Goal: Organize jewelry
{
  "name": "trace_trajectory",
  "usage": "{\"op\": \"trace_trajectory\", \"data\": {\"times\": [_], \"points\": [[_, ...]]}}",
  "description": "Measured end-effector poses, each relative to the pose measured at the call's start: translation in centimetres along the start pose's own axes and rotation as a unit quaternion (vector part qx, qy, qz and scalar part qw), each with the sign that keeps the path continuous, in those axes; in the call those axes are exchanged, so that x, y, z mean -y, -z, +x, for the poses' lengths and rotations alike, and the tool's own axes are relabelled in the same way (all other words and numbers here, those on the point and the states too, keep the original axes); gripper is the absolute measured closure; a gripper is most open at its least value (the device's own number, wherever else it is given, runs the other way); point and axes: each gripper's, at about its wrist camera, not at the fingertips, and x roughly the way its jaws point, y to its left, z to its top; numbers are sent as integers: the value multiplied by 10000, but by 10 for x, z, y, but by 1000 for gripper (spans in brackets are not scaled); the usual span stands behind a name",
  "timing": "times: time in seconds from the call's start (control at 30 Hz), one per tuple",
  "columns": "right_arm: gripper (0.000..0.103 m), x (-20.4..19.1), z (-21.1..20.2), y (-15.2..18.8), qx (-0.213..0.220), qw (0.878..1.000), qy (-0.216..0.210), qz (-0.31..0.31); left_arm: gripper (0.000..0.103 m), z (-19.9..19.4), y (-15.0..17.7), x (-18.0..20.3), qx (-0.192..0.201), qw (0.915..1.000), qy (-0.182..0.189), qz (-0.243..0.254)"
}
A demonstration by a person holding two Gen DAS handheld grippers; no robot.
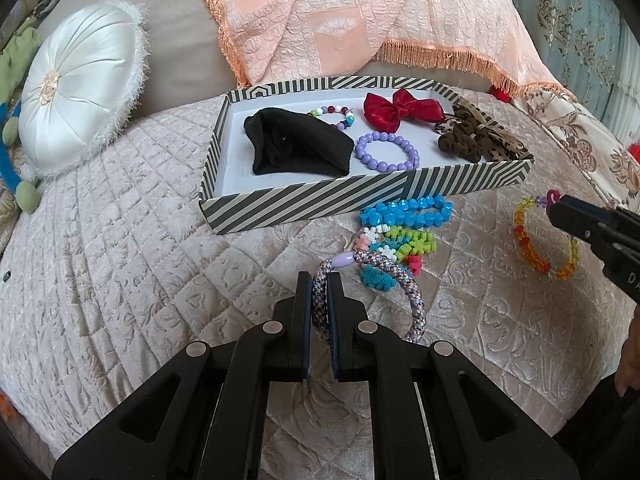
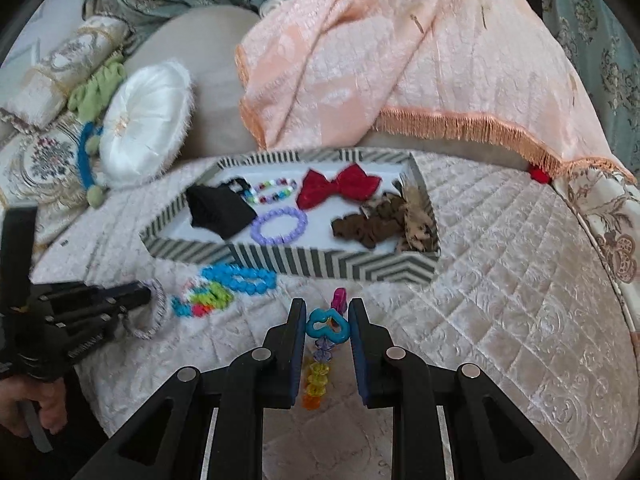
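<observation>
**Both grippers on bracelets, tray dead ahead**

The left gripper (image 1: 319, 280) has its fingers closed on the braided band (image 1: 414, 300), whose loop trails off to the right on the bed (image 1: 120, 280). The right gripper (image 2: 325, 312) stands part open around the rainbow bracelet (image 2: 316, 376), its teal charm between the fingers, apparently not yet pinched. The striped tray (image 1: 320, 200) lies straight ahead of both, nearer the left.

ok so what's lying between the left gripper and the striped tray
In the left wrist view, a pile of bracelets: the blue bead bracelet by the striped tray wall, then the multicoloured bands, ahead of the left gripper, shut on the braided bracelet.
</observation>
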Motion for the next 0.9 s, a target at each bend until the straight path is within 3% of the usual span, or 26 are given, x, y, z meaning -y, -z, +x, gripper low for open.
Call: {"op": "trace_trajectory", "data": {"times": [0.9], "points": [[83,-1,5,4,-172,9998,70,-57,97,-1,0,-1,-1,10000,-4,-2]]}}
